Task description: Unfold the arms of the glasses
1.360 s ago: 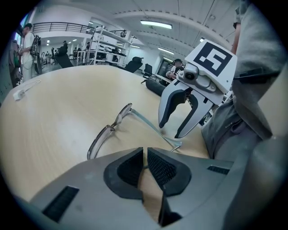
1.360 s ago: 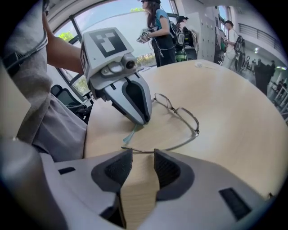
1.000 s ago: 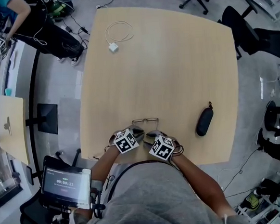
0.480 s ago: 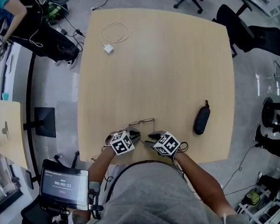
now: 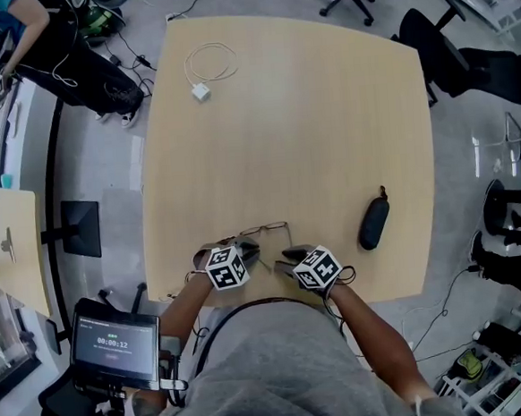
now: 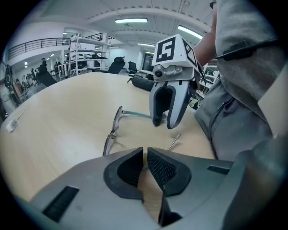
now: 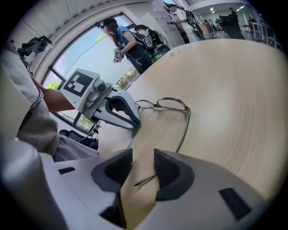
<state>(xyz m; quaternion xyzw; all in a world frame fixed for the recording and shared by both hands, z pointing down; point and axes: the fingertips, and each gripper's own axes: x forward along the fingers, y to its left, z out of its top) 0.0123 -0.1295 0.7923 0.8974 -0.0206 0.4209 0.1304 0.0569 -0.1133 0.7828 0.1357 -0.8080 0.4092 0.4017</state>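
Note:
Thin-framed glasses [image 5: 264, 228] lie on the wooden table [image 5: 308, 127] close to its near edge, lenses away from me. My left gripper [image 5: 249, 250] sits at their left. Its jaws [image 6: 145, 162] are almost together, and one arm of the glasses [image 6: 174, 142] runs in under them. In the right gripper view the left gripper [image 7: 135, 125] looks pinched on that arm. My right gripper [image 5: 287, 255] is at the right with its jaws [image 7: 143, 173] apart. The other arm's tip [image 7: 145, 179] lies between its jaws, untouched. The glasses' front [image 7: 164, 104] rests on the table.
A black glasses case [image 5: 374, 223] lies to the right of the grippers. A white charger with its cable [image 5: 203, 90] is at the far left of the table. A screen on a stand [image 5: 114, 342] is at my lower left; office chairs [image 5: 464, 52] and a person [image 5: 59, 39] surround the table.
The two grippers have drawn slightly apart, the right one moving right. The glasses stay in about the same spot.

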